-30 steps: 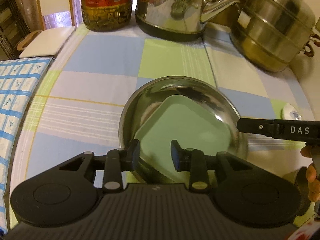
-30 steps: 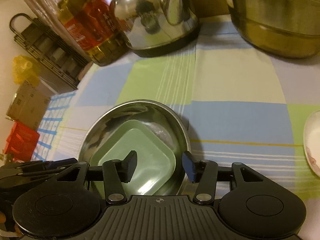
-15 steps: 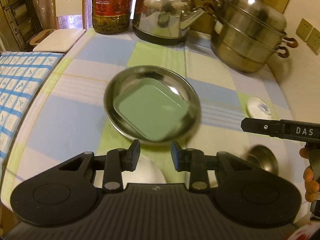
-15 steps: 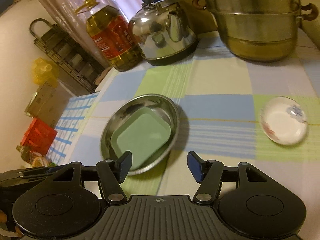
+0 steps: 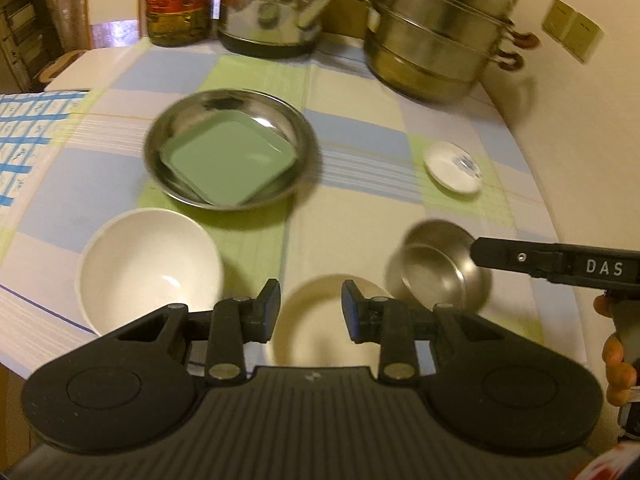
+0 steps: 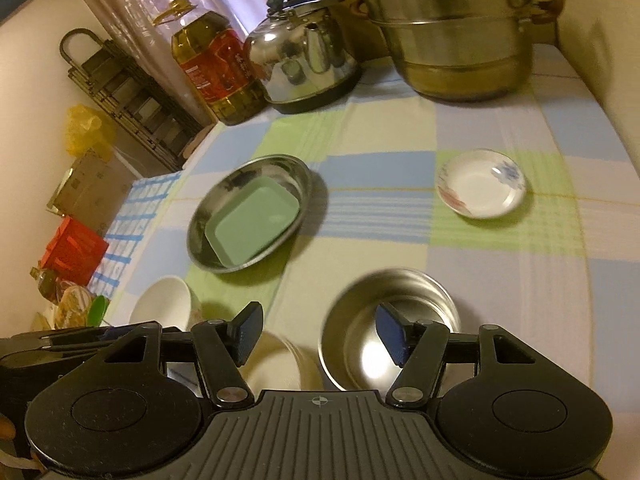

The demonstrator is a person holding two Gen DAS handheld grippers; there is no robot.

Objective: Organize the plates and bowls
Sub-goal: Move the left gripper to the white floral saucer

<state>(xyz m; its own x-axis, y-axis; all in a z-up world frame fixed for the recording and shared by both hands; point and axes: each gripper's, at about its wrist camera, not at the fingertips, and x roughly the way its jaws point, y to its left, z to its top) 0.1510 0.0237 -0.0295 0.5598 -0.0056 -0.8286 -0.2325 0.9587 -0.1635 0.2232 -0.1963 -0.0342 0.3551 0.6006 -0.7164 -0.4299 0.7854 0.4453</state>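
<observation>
A steel plate (image 5: 224, 108) (image 6: 256, 168) holds a green square plate (image 5: 228, 164) (image 6: 254, 220) at mid table. Nearer lie a white bowl (image 5: 148, 264) (image 6: 164, 304), a cream bowl (image 5: 320, 332) (image 6: 276, 364) and a small steel bowl (image 5: 436, 268) (image 6: 384, 292). A flowered white saucer (image 5: 454, 168) (image 6: 482, 184) sits to the right. My left gripper (image 5: 310, 304) hovers over the cream bowl, open with a narrow gap and nothing in it. My right gripper (image 6: 319, 322) is open wider and holds nothing; its right finger is above the steel bowl.
At the back stand a steel kettle (image 5: 272, 12) (image 6: 304, 64), a stacked steamer pot (image 5: 436, 40) (image 6: 456, 28) and an oil bottle (image 5: 176, 0) (image 6: 216, 68). A wall bounds the right side. A blue checked cloth (image 5: 24, 132) covers the left edge.
Both grippers drew back and up from the steel plate, leaving the green plate in it. The right jaws widened. The near bowls and saucer came into view.
</observation>
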